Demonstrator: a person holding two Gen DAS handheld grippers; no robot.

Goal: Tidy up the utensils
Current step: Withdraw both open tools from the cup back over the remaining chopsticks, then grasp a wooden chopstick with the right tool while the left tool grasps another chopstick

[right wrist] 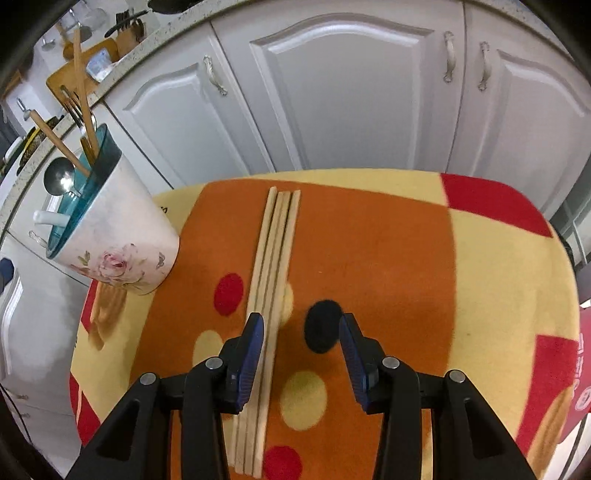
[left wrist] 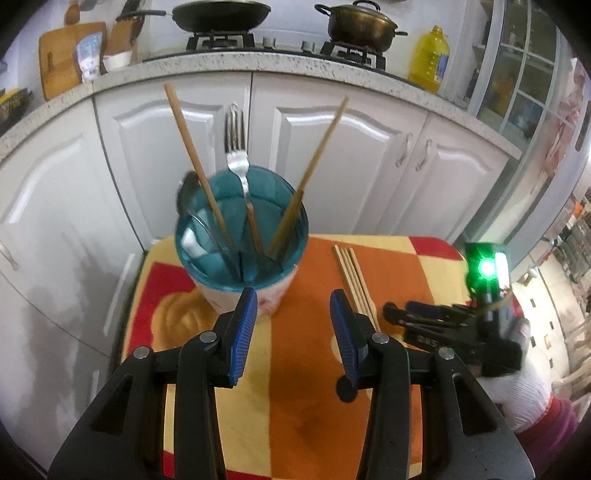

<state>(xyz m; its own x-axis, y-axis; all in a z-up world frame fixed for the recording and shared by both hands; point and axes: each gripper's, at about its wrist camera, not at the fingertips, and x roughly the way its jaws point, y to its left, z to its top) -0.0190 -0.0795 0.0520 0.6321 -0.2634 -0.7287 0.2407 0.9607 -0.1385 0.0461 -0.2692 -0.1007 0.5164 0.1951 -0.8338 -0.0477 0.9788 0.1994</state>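
Blue pads on my left gripper (left wrist: 293, 317) are sitting closest to the lens, spread wide apart with nothing between them, so that one's released. It's hovering over the patterned cloth (left wrist: 303, 369), and the utensil holder (left wrist: 242, 236) is standing just past the left pad.

Counting what's in that holder from the left wrist view: I'm seeing three wooden chopsticks sticking out (one leaning left (left wrist: 195, 162), one leaning right (left wrist: 317, 155), one shorter in the middle), one fork (left wrist: 236, 147) tines up, and one spoon (left wrist: 186, 192) poking over the left rim. Something white is also in there, can't tell what.

My right gripper (right wrist: 301, 350) is also spread, not clenched on anything. The loose chopsticks (right wrist: 275, 258) are lying flat on the cloth side by side; I'm counting four, though they're packed tight so I'm not fully sure. The left pad is sitting right over the bundle's left edge, with the rest of the sticks falling in the gap. Can't tell if it's touching.

Further out, I'm getting white cabinet doors (right wrist: 351, 92) behind the table, and up on the counter (left wrist: 221, 62) one wok (left wrist: 221, 14), one lidded pot (left wrist: 360, 22), one yellow oil bottle (left wrist: 430, 59) and one cutting board (left wrist: 59, 59).
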